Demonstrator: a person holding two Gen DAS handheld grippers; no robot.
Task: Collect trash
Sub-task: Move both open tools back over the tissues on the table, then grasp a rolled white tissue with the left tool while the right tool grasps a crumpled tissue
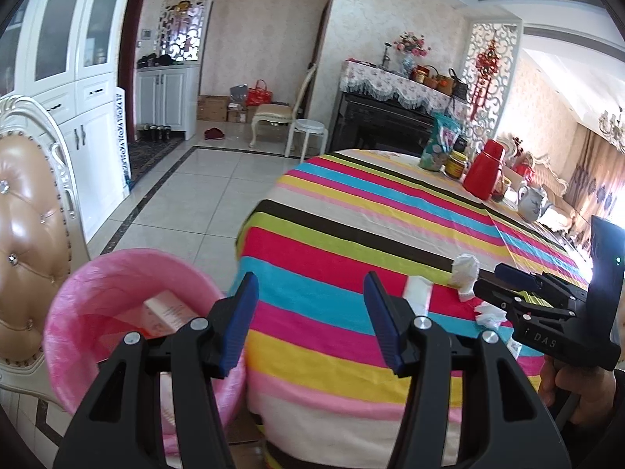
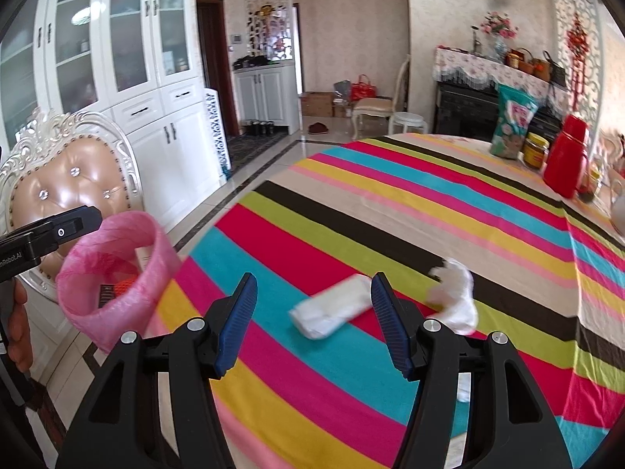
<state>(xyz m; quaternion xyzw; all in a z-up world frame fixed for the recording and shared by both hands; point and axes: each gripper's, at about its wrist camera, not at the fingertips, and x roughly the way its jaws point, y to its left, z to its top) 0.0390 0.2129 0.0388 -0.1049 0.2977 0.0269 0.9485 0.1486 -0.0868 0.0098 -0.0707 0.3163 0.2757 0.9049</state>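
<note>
Striped tablecloth [image 2: 351,203] w/ white packet [image 2: 332,310] lying long-axis diagonal, upper-right to lower-left, betw my right gripper's [image 2: 312,320] spread, empty jaws; left gripper [image 1: 310,322] released too.

Your two grippers

Both the left gripper [image 1: 310,322] and the right gripper [image 2: 312,322] have black frames, ribbed blue pads [image 2: 238,322] and silver screws [image 1: 422,322].

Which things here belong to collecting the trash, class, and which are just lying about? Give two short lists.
Belong to the job:
- flat white packet
- crumpled tissue
- small paper scrap
- pink-lined bin

Just lying about:
- red flask
- yellow jar
- green snack bag
- padded chair
- white teapot
</note>
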